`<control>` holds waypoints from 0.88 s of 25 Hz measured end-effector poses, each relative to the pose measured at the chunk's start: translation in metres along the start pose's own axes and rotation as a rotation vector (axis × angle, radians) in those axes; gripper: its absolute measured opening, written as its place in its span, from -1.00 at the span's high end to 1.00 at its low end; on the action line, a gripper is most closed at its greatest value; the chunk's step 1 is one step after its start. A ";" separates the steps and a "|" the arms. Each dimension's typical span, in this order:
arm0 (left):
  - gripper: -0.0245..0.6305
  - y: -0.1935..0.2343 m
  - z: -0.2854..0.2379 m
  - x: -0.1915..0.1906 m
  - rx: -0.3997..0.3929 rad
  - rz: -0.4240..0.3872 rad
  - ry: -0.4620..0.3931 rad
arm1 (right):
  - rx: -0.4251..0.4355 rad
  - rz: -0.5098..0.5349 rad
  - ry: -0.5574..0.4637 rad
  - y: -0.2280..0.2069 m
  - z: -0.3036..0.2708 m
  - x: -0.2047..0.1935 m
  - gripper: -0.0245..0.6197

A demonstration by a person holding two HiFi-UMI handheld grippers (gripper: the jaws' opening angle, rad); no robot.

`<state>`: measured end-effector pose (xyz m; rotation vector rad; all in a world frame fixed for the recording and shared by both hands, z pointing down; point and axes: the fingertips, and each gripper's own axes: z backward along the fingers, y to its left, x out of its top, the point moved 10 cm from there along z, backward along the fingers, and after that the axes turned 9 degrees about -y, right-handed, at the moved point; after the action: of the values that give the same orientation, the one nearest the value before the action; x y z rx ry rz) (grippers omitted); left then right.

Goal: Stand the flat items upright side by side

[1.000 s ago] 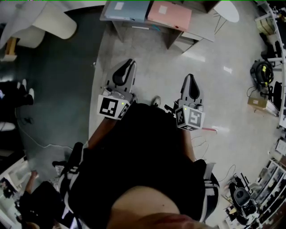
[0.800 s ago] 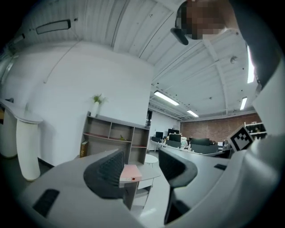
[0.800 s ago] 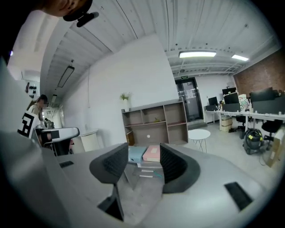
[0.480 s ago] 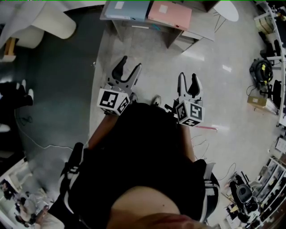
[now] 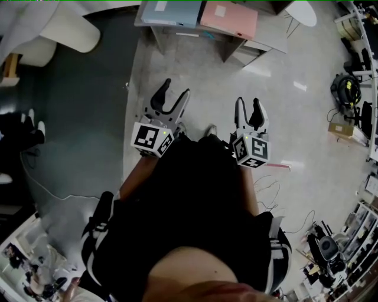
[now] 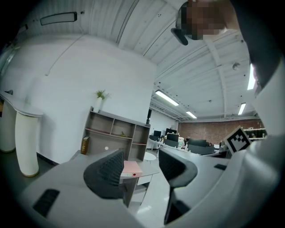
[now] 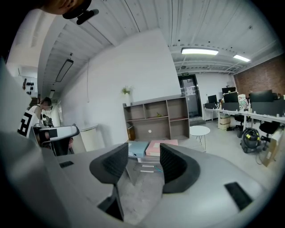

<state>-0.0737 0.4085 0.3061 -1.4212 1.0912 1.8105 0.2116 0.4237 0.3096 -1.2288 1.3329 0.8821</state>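
on the grey tabletop [image 5: 267, 41], well ahead of the person, a pale blue flat box file [image 5: 167, 13] and a pink flat box file [image 5: 229, 19] lay flat side by side, untouched. the task looked to be at its approach step, with neither file stood up yet. the left hand-held gripper [image 5: 175, 94] and the right hand-held gripper [image 5: 248, 108] hung well short of the tabletop. each had jaws that had just been opening and stood apart with nothing between them. the next move would call for stepping up to the tabletop and taking a file by its edge. the right gripper view showed both files and an open grey shelf unit [image 7: 156, 118] behind the tabletop. the left gripper view caught only the pink file, and the head view missed the shelf unit.
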 end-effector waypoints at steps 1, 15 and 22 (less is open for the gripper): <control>0.20 0.004 0.003 0.000 -0.005 0.004 0.001 | -0.002 0.001 0.001 0.005 -0.001 -0.001 0.22; 0.20 0.023 -0.056 -0.018 -0.020 0.018 0.019 | -0.012 -0.030 0.010 -0.029 -0.061 -0.005 0.22; 0.20 0.027 -0.136 -0.026 0.020 0.004 0.038 | 0.018 -0.036 0.013 -0.083 -0.130 0.012 0.22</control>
<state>-0.0234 0.2782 0.3245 -1.4489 1.1286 1.7771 0.2655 0.2800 0.3299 -1.2430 1.3223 0.8363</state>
